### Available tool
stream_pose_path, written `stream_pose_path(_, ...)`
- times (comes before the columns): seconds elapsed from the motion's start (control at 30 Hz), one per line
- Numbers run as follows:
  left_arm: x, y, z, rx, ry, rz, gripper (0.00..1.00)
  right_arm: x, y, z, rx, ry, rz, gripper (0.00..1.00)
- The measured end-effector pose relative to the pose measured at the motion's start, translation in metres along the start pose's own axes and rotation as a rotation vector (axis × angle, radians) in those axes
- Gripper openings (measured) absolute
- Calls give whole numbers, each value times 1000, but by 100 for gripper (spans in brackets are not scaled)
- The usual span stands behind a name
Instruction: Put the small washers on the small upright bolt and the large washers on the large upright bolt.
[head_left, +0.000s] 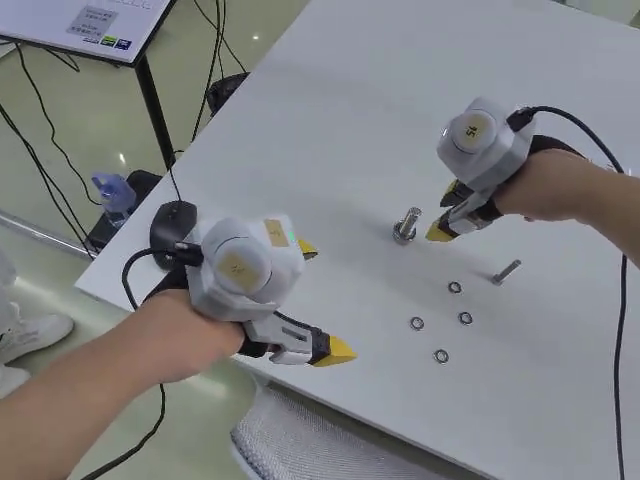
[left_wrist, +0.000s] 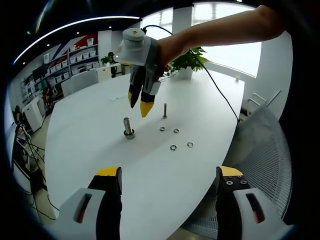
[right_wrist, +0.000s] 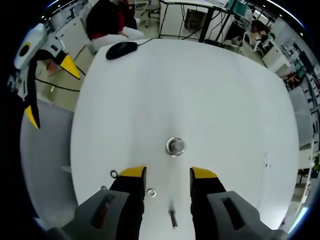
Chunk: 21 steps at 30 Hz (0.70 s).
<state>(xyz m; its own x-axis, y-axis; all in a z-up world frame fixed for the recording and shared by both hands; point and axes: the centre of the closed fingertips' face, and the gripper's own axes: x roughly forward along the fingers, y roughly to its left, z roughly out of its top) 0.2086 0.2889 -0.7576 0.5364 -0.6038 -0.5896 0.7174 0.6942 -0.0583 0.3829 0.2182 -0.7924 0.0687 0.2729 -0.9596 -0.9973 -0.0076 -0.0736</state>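
A large bolt (head_left: 406, 225) (left_wrist: 128, 128) (right_wrist: 175, 146) stands upright on the white table (head_left: 350, 110). To its right is the thin small bolt (head_left: 506, 271) (left_wrist: 164, 110) (right_wrist: 172, 218), which looks upright in the left gripper view. Several small washers (head_left: 441, 356) (left_wrist: 173, 147) (right_wrist: 151, 192) lie flat in front of the bolts. My right gripper (head_left: 445, 212) (right_wrist: 168, 173) (left_wrist: 139, 104) hovers open just above and right of the large bolt, holding nothing. My left gripper (head_left: 322, 300) (left_wrist: 169, 172) is open and empty over the table's near edge, well short of the washers.
A black computer mouse (head_left: 172, 222) (right_wrist: 121, 49) with its cable sits at the table's left corner. A mesh chair (head_left: 300, 440) stands below the near edge. A blue bottle (head_left: 115, 195) is on the floor to the left.
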Motion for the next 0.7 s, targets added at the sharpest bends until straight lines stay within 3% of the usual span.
stream_pose_path(0.23,0,0,5,10,-3,2,77,-9,5,-23,39,5,-9,36)
stream_pose_path(0.7,-1,-4,6,11,-3,-12,77,-13,26,-48,81,11,-3,36)
